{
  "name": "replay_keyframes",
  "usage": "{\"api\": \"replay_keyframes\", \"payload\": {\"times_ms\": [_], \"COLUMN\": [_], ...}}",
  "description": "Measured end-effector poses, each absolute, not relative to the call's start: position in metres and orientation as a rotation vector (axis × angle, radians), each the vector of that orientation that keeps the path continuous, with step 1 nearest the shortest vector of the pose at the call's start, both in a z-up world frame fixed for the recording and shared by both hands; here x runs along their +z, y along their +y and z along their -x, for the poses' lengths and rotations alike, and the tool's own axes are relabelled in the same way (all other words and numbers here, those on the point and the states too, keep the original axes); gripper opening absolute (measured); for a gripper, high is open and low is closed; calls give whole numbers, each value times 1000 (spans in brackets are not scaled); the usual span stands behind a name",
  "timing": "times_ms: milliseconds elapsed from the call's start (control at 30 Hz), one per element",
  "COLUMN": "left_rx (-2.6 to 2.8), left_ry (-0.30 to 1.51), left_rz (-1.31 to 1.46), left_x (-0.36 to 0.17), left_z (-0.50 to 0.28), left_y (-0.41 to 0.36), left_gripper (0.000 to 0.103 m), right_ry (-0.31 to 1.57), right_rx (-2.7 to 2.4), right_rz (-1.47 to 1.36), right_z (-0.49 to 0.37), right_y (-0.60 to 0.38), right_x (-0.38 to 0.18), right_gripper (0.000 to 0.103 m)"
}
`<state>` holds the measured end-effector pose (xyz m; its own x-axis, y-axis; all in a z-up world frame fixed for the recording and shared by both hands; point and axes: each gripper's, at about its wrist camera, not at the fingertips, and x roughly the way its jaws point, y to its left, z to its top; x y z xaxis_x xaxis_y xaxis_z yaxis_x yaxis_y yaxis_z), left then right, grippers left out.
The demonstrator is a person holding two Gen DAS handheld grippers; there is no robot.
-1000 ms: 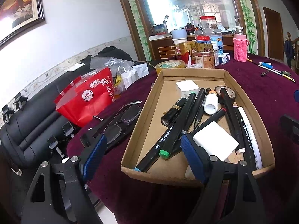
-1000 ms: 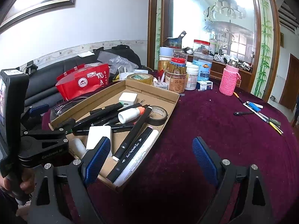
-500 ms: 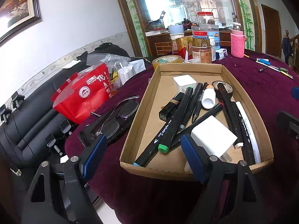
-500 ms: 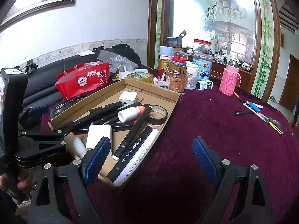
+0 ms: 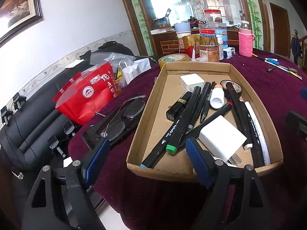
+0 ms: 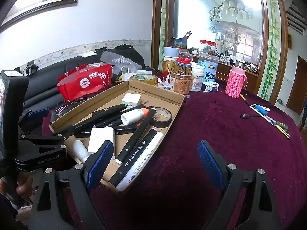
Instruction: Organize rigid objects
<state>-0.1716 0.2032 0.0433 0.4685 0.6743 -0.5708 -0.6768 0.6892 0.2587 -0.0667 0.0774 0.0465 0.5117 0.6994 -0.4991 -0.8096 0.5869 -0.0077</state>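
1. My left gripper (image 5: pixel 147 159) hangs spread with nothing between its blue pads, low over the near edge of the table (image 5: pixel 259 80), just short of the cardboard tray (image 5: pixel 153 103).
2. My right gripper (image 6: pixel 155 161) is also spread wide and empty, over bare cloth to the right of the tray's near corner.
3. The table wears a dark maroon velvety cloth. A black sofa (image 5: pixel 25 126) runs along the white wall on the left; a large mirror framed with painted bamboo (image 6: pixel 220 19) fills the far side.
4. The tray holds the rigid things: black markers (image 5: pixel 184 118), a white charger (image 5: pixel 222 138), a white bottle with an orange cap (image 6: pixel 134 116), a roll of black tape (image 6: pixel 162 117).
5. Only my left view shows the glasses (image 5: pixel 122 117) lying on a dark case left of the tray.
6. Only my right view shows the left gripper's body with a hand (image 6: pixel 23 186) on its handle, and clearly the loose pens (image 6: pixel 268 117) well apart at far right.
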Motion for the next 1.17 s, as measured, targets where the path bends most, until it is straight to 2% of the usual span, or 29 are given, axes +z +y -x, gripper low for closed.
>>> {"api": "replay_keyframes", "payload": {"times_ms": [1167], "left_rx": [821], "left_ry": [679], "left_rz": [31], "left_x": [44], "left_z": [179], "left_y": [209], "left_gripper": [82], "right_ry": [477], "right_rx": [915], "right_rz": [257], "right_z": [61], "right_y": [74], "right_x": [45], "right_gripper": [86]}}
